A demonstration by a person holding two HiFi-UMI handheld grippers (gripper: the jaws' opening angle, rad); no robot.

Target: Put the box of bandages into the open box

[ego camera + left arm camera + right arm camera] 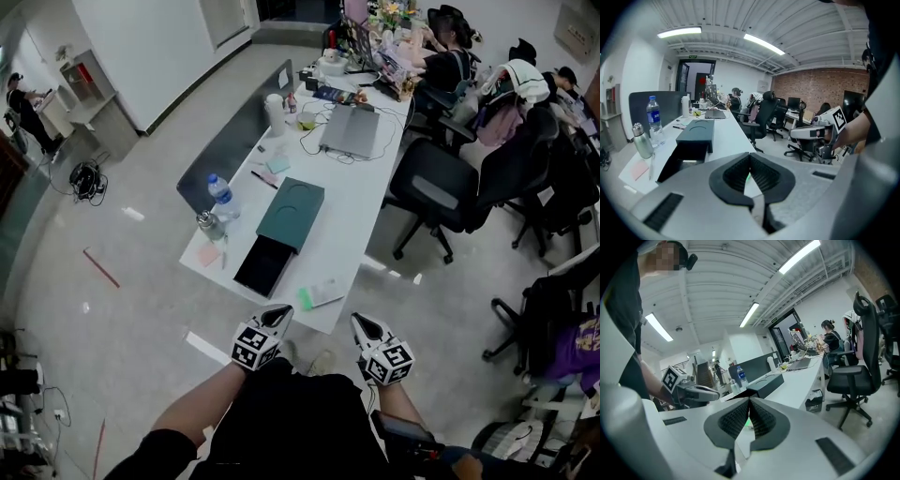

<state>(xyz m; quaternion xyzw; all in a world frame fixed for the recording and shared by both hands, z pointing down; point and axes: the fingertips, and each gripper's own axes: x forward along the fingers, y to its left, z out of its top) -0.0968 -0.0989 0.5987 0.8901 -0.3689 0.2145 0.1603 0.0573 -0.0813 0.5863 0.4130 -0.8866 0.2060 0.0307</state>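
The left tongs point(279, 315) and right tongs point(360, 322) hang pressed together, empty, short of the counter point(361, 187), seemingly before reaching, since the bandage box point(321, 294) lies untouched at its near edge beside the open box point(264, 265).

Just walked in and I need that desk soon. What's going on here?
A person stands at the near end of the white table, holding a gripper in each hand. The left gripper and the right gripper are both shut and empty, short of the table. The box of bandages lies untouched by the table's near edge, beside the open box. Nothing has been picked up yet.
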